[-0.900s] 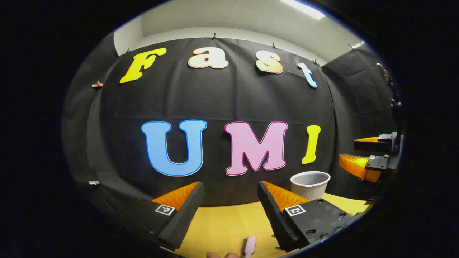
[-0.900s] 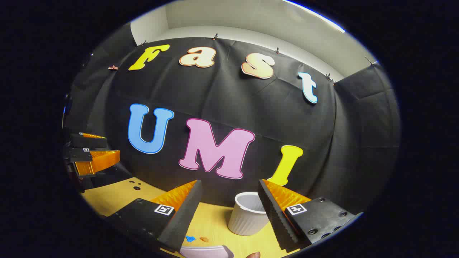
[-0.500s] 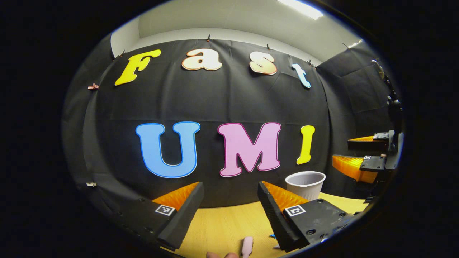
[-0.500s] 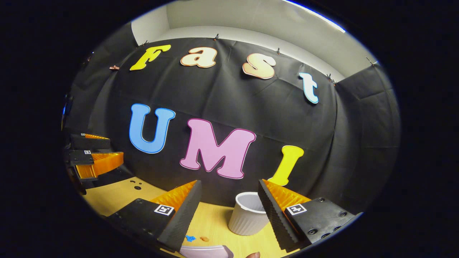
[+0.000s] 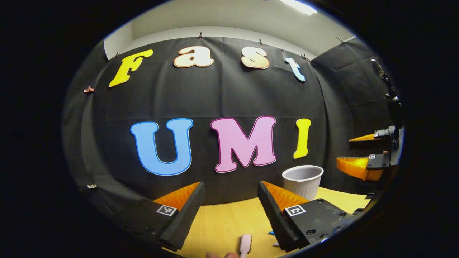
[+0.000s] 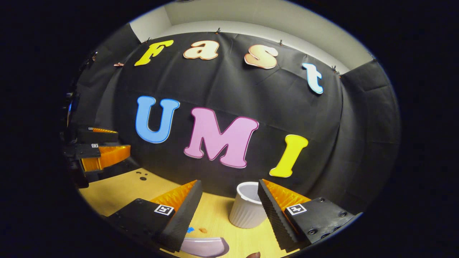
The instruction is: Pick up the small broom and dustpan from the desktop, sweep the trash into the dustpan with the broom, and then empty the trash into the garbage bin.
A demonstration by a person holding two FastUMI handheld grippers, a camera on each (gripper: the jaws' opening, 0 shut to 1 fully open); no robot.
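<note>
So this looks like the very start, the pick-up step, nothing grabbed yet. Using the white garbage bin (image 6: 247,209) as the anchor and going left to right.

Far left of the bin, in the right gripper view, the left gripper (image 6: 104,145) hangs above the desktop (image 6: 118,190) with its fingers spread and nothing between them. Nearer the bin, just left of it, two little scraps of trash (image 6: 196,229), one blue and one brownish, lie on the wood. In front of those sits the pale rim of what I take to be the dustpan (image 6: 204,246), low between the right gripper (image 6: 227,211) fingers, which are also wide apart and empty.

From the left gripper view, a pinkish handle, probably the small broom (image 5: 245,243), lies on the desktop left of the bin, below the open fingers.

Next move, I reckon: both grippers need to dip down, left onto the broom handle, right onto the dustpan, and close. Approach angle matters since both lie flat.
</note>
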